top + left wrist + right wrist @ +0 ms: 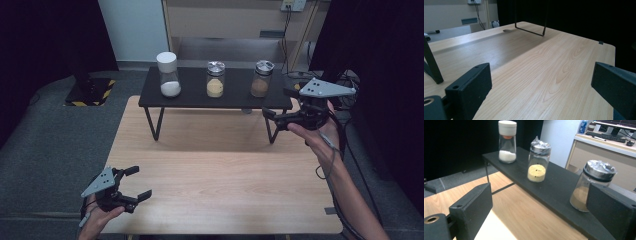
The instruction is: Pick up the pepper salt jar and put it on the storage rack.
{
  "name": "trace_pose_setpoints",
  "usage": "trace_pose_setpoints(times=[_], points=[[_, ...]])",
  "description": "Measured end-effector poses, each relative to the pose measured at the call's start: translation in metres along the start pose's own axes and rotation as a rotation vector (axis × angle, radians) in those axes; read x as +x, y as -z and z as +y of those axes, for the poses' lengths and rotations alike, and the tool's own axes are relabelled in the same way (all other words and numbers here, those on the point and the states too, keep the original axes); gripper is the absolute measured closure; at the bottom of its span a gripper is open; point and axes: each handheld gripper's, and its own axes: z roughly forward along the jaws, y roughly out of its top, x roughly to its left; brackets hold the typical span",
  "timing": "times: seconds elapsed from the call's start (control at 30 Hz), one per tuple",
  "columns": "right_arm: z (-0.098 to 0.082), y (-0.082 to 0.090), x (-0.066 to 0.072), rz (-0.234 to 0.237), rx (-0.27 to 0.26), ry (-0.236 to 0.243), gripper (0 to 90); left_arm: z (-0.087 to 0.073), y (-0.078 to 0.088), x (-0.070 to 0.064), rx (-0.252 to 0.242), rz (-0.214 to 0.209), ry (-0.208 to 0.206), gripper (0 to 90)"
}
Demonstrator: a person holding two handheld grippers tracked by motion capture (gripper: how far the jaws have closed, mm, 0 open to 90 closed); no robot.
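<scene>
Right gripper (274, 116) near the brown-powder jar (262, 78)
Both grippers gape wide, holding nothing; left gripper (138, 183) hovers over the tabletop (215, 170).

We see a dimly lit scene in the high view, with black corners and the brightest patch on the pale wall behind. The black shelf (210, 92) casts a soft shadow band across the wooden table (220, 185). All three pictures are slightly soft and grainy. In the right gripper view a bright patch glares on the tabletop, and the foil-topped jars catch small highlights.
</scene>
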Motion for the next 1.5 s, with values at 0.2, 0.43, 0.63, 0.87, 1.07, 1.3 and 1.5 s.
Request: trace_pose_setpoints(times=[0.2,0.43,0.63,0.87,1.07,1.3,1.5], points=[[-0.016,0.008,0.006,0.013,-0.007,-0.008,7.5,0.0,0.0,0.0,-0.001,0.001,0.0,1.9],[-0.035,0.013,0.014,0.025,-0.008,-0.013,7.5,0.0,0.0,0.0,0.0,0.0,0.0,2.0],[-0.05,0.016,0.02,0.044,-0.006,-0.012,7.1,0.0,0.0,0.0,0.001,0.002,0.001,2.0],[-0.065,0.019,0.026,0.058,-0.014,-0.023,6.3,0.0,-0.001,0.0,0.002,0.003,0.002,2.0],[-0.076,0.02,0.027,0.076,-0.024,-0.044,6.0,0.001,-0.001,0.0,0.003,0.006,0.003,2.0],[-0.086,0.023,0.03,0.088,-0.034,-0.051,6.1,0.0,-0.001,0.0,0.002,0.014,0.014,1.9],[-0.099,0.028,0.032,0.085,-0.058,-0.067,4.9,0.001,-0.002,0.0,0.007,0.015,0.012,1.9]])
